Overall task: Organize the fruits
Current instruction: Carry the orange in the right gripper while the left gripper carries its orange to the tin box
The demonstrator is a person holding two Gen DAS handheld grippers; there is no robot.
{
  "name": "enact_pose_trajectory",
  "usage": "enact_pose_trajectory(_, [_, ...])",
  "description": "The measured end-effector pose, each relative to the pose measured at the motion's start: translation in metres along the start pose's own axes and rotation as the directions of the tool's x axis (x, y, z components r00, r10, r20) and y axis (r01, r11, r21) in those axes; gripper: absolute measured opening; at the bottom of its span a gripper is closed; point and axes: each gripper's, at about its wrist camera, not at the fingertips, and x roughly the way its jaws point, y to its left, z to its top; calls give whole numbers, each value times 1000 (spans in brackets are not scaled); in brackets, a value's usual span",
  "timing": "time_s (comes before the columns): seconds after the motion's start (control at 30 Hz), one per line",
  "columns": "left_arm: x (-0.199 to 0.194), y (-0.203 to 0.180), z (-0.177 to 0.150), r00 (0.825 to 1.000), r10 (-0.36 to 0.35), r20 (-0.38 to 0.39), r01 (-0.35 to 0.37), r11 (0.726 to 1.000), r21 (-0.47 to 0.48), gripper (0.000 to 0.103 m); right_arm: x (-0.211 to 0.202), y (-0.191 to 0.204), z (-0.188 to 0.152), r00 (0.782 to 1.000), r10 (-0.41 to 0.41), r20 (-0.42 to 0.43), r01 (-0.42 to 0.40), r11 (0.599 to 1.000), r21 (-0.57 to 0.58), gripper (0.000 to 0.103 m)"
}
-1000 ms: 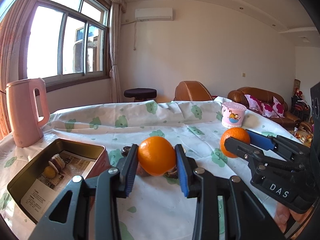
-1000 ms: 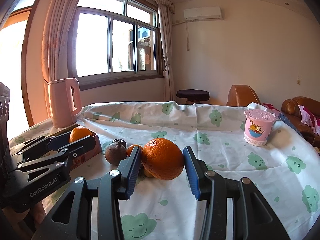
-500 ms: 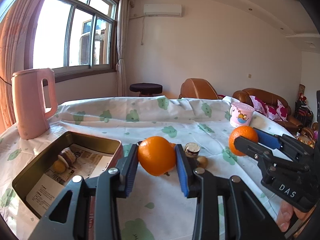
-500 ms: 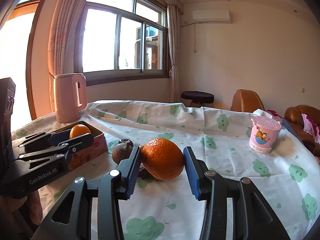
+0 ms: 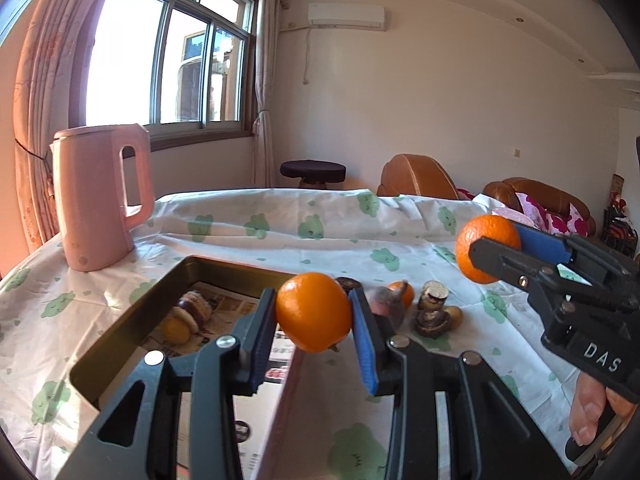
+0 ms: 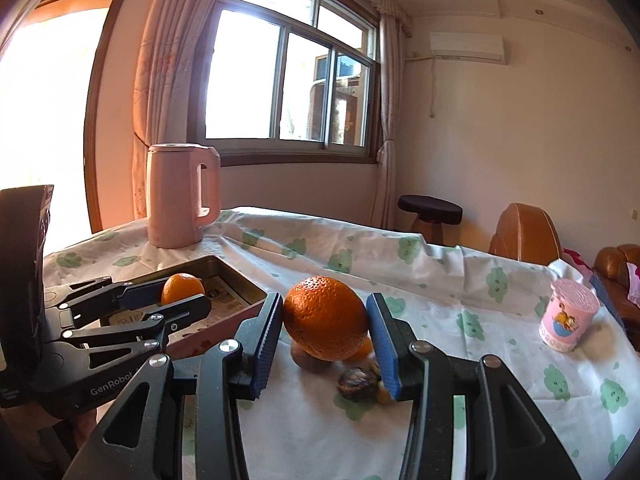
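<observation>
My left gripper is shut on a smooth orange and holds it above the right rim of the open metal tin. The tin holds a yellow fruit and a dark round fruit on printed paper. My right gripper is shut on a larger, dimpled orange above the table; it also shows in the left wrist view. The left gripper with its orange shows over the tin in the right wrist view. Several small fruits lie on the cloth beside the tin.
A pink kettle stands behind the tin at the table's far left. A pink printed cup stands at the right. The table wears a white cloth with green prints. A stool and brown sofas stand beyond.
Both grippers have moved left toward the tin, each still holding its orange. The left orange has gone from over the loose fruits to over the tin's right rim.
</observation>
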Motion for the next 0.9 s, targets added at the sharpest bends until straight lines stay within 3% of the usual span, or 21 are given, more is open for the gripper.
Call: enact_pose_trajectory(0.9, [3,77,5,991,130,-42,-131,991,-15,38,52,80,40,994,107,-34,-111,985,-135,45])
